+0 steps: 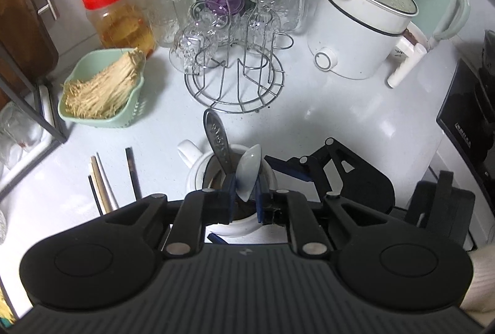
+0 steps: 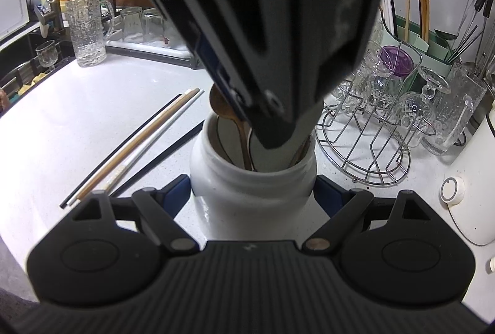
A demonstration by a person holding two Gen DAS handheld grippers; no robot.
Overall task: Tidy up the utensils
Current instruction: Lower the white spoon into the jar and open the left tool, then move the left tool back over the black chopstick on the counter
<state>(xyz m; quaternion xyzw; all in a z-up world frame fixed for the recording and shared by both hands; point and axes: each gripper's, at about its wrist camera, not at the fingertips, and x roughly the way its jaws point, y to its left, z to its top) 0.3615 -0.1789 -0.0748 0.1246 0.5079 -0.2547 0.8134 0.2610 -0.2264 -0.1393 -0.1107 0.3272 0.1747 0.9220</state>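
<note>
White ceramic spoon [image 1: 248,171] is sitting clamped in the left gripper [image 1: 244,198] over the jar [image 2: 252,182], probably being lifted out for sorting. The right gripper [image 2: 252,194] is hugging the jar to steady it. Chopsticks [image 1: 105,179] are lying at nine o'clock.

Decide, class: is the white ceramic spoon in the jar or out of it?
Partly in. The white ceramic spoon is pinched by the left hand-held gripper above the white jar; its lower end is hidden.
</note>
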